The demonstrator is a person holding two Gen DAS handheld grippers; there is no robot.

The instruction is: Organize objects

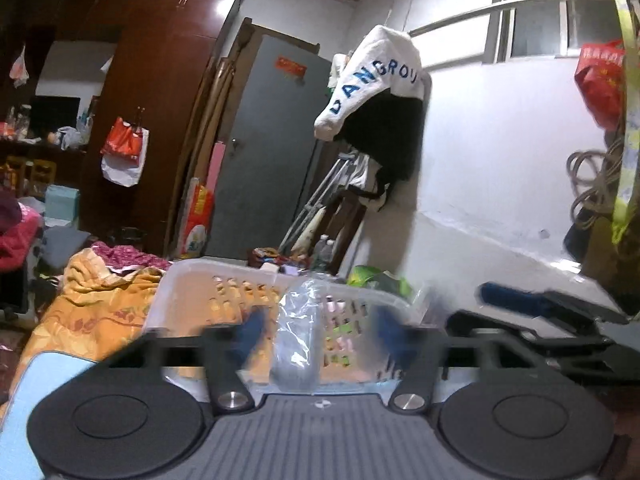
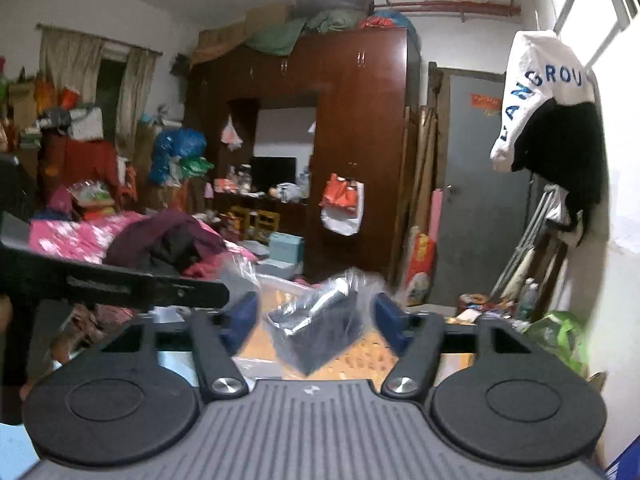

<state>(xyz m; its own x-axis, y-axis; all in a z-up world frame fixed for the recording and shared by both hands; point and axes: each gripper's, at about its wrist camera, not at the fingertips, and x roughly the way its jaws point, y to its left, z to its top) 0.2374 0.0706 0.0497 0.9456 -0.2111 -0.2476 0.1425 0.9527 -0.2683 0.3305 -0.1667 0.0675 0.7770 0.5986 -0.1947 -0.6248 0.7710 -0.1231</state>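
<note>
Legible writing: blue capitals "ANGROU" on the white hanging garment (image 1: 376, 76), seen up and right of the fingers in both views; first letter unclear. The red notice on the grey door (image 1: 290, 66) has print too small to read. Left gripper (image 1: 316, 334): blue-padded fingers spread wide, with a clear plastic bag (image 1: 298, 340) standing in the gap between them; blur hides whether either pad touches it. The bag holds something grey at its base. Just beyond the fingertips sits a white slotted basket (image 1: 224, 284) on an orange patterned blanket (image 1: 100, 308). Right gripper (image 2: 316, 316): fingers likewise spread, a clear bag with a dark folded item (image 2: 320, 328) tilted between them, its crinkled film near the pads; contact cannot be told. Left of these fingers, the other gripper's black arm crosses the view.
</note>
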